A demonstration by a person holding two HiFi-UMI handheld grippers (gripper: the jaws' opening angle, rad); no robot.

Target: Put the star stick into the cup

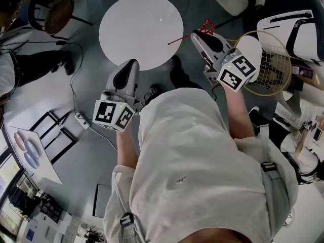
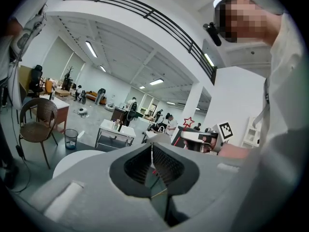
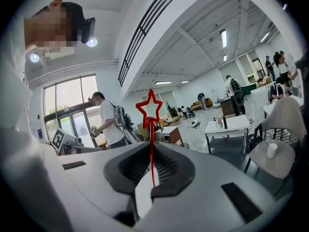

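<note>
We see the right gripper [image 1: 195, 35] clamped on the star stick [image 1: 179, 39]. In the right gripper view the jaws pinch the thin red shaft near their tips. The hollow red star stands above the tips and the plain end hangs below, behind the pads. The stick is roughly upright there.

In the head view the stick lies across the jaw tips. The plain end reaches over the rim of the round white table [image 1: 136, 24], and the star end sits on the other side, off the table.

The left gripper [image 1: 132, 63] is closed. In the left gripper view the jaws meet at the tips with nothing between them. In the head view its tip is at the table's near rim, well apart from the right gripper.

What looks like a small white cup [image 3: 272, 150] sits on a round grey seat [image 3: 277, 158] at the right edge of the right gripper view, well apart from the stick.

A racket [image 1: 277, 71] lies on the floor just beside the right gripper's marker cube. A wicker chair [image 1: 50, 9] is at the top left. Both forearms and a white shirt [image 1: 192, 156] fill the lower frame.
</note>
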